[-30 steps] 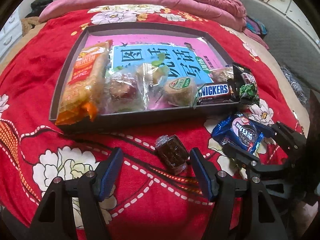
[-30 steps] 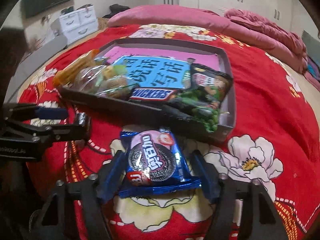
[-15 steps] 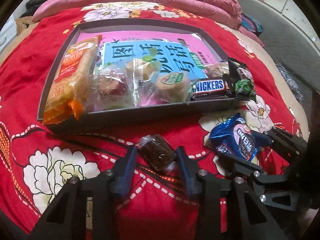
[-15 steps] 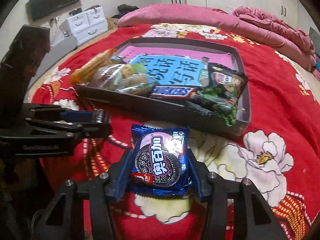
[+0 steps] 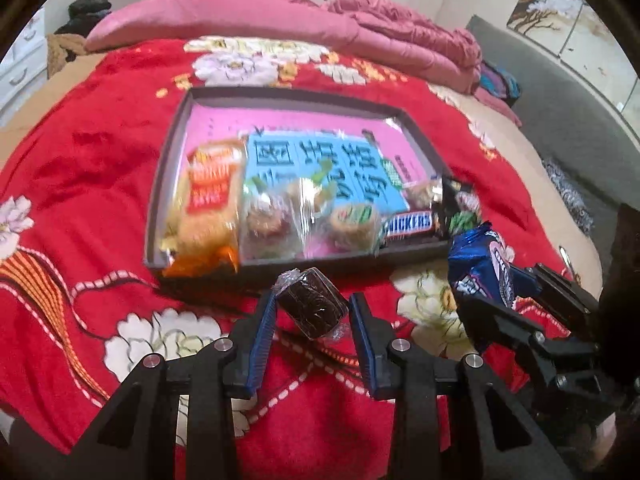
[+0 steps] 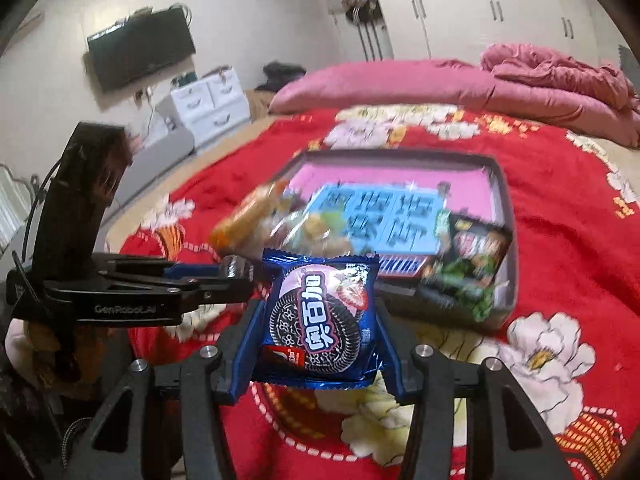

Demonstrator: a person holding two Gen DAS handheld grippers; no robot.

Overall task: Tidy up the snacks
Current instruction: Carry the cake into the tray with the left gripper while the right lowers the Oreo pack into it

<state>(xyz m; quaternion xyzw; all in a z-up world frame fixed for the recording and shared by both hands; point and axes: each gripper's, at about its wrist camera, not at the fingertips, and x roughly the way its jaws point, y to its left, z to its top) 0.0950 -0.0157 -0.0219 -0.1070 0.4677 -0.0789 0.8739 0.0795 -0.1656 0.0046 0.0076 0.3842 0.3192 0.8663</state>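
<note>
Snacks crowd the tray's [image 5: 168, 184] near edge on the red floral bedspread [image 5: 100, 152]: orange cracker pack [image 5: 208, 200], clear-wrapped pastries [image 5: 272, 220], Snickers bar [image 5: 408, 225], dark green-pea bag [image 6: 468, 264]. Left gripper [image 5: 314, 312] clamps a wrapped chocolate cake [image 5: 314, 308], held above the bedspread just short of that edge. Right gripper [image 6: 320, 320] pinches a blue Oreo packet [image 6: 320, 316], also aloft, beside the tray's near right corner.

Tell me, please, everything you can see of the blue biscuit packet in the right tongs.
The blue biscuit packet is a glossy foil pouch with crimped ends, printed with a dark round sandwich biscuit, a strawberry and white characters on pink. It stands upright, clamped at both side edges by the right tongs, lifted off the red bedspread in front of the tray. Nothing else touches it.
</note>
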